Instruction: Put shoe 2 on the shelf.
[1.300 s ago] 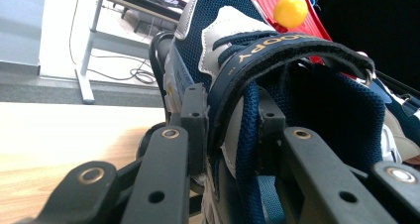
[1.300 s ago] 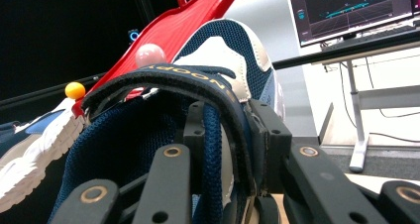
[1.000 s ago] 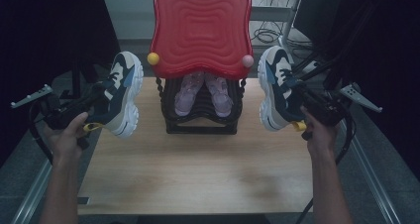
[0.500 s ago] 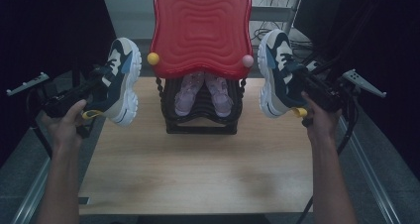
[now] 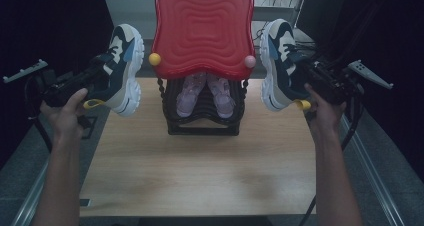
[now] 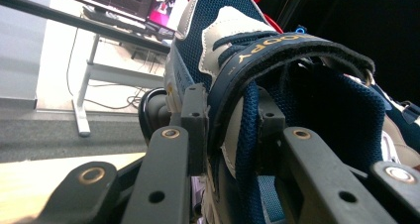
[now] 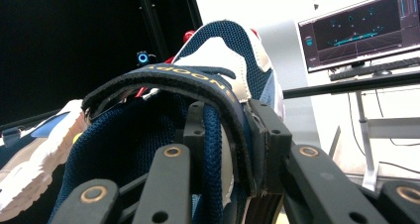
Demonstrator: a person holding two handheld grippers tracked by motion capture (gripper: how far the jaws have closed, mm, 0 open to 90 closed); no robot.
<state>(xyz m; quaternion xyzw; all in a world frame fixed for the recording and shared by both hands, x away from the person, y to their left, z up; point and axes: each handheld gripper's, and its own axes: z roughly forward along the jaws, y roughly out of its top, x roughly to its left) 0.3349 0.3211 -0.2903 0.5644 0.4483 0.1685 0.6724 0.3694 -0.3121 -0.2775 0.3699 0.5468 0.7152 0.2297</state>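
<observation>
1. Dark surroundings are framing a pale wooden table (image 5: 200,171), with a desk and monitor (image 7: 356,30) showing behind the shoes in the gripper views.
2. At the table's far side, a black wire shoe rack (image 5: 204,117) is standing under a red wavy plastic top (image 5: 202,28), holding a pair of pink patterned shoes (image 5: 204,93) on its lower tier.
3. The left gripper (image 5: 97,81) is clamping the strap side of a navy, cream and white chunky-soled sneaker (image 5: 122,68), its jaws pinching the collar wall in the left gripper view (image 6: 225,135).
4. That sneaker is hanging off the gripper's tips, toe raised, clear of the table and just left of the rack.
5. The right gripper (image 5: 305,83) is gripping the matching navy and white sneaker (image 5: 280,61) likewise, jaws closed on its collar (image 7: 228,140).
6. This sneaker is sitting at the gripper's tips, toe up, beside the rack's right edge.
</observation>
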